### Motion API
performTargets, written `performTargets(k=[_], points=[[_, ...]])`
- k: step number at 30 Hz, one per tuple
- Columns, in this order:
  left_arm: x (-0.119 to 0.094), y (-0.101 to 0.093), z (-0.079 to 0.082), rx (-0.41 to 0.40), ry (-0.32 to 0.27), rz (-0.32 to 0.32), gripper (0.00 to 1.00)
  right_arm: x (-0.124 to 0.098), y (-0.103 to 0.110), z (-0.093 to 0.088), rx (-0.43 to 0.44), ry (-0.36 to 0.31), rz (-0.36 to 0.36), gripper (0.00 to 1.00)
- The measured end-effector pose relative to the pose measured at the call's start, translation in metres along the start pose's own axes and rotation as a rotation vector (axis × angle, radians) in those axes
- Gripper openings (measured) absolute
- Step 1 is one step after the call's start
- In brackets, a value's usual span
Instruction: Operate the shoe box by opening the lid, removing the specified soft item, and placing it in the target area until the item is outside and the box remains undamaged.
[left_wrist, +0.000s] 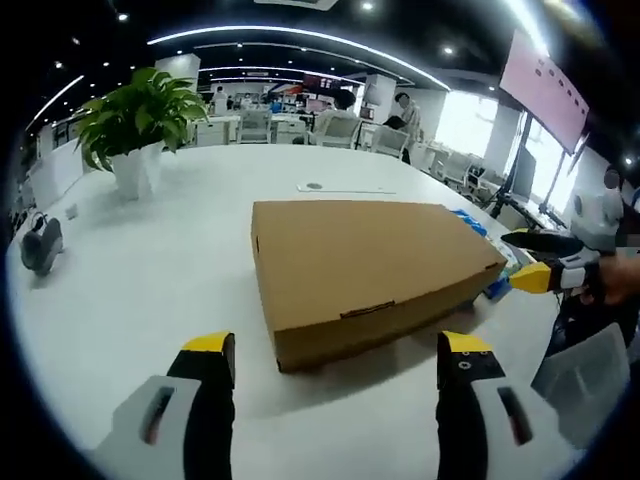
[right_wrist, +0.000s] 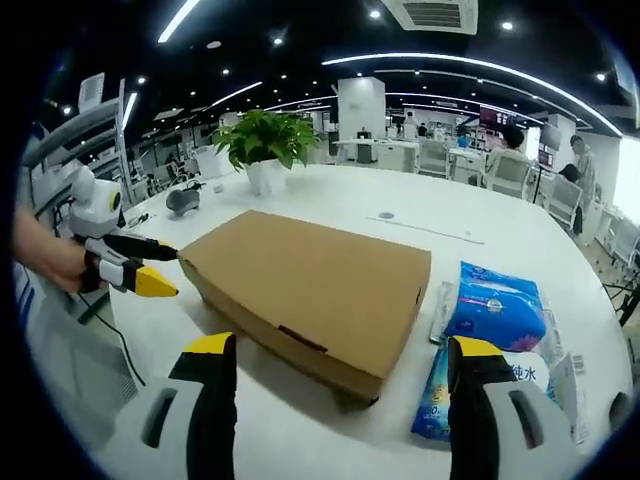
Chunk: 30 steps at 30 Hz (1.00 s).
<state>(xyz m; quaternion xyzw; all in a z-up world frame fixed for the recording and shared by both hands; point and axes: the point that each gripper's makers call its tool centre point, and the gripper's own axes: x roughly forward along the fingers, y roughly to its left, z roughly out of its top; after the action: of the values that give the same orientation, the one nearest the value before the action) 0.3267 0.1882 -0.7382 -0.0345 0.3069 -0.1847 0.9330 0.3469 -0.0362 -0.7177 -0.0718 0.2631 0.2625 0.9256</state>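
Brown cardboard shoe box (left_wrist: 365, 275), lid closed, lies on the white table (left_wrist: 150, 260) ahead of both wide-open, empty grippers, left gripper (left_wrist: 340, 360) and right gripper (right_wrist: 340, 360), whose view adds blue packets (right_wrist: 495, 305) beside it.

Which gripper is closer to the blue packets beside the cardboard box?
Right. The right gripper is open just in front of the blue packets; the left gripper is at the box's far side.
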Motion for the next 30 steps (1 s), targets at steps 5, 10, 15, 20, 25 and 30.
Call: performTargets(k=[5, 10, 15, 20, 25, 30], points=[[0.005, 0.001, 0.002, -0.003, 0.009, 0.003, 0.76, 0.006, -0.001, -0.001, 0.012, 0.014, -0.012, 0.80], [0.007, -0.003, 0.001, 0.006, 0.019, -0.012, 0.72, 0.012, 0.003, -0.004, 0.002, 0.029, -0.006, 0.80], [0.011, -0.005, -0.003, 0.033, 0.035, -0.017, 0.71, 0.016, 0.004, -0.009, -0.007, 0.053, -0.011, 0.79], [0.014, -0.006, -0.005, 0.070, 0.055, -0.006, 0.68, 0.017, 0.003, -0.013, -0.010, 0.070, -0.016, 0.74], [0.018, -0.006, -0.004, 0.067, 0.060, -0.003, 0.68, 0.018, 0.001, -0.013, 0.013, 0.072, -0.015, 0.73], [0.019, -0.002, -0.004, 0.059, 0.059, 0.005, 0.65, 0.018, -0.001, -0.013, 0.014, 0.072, -0.027, 0.69]])
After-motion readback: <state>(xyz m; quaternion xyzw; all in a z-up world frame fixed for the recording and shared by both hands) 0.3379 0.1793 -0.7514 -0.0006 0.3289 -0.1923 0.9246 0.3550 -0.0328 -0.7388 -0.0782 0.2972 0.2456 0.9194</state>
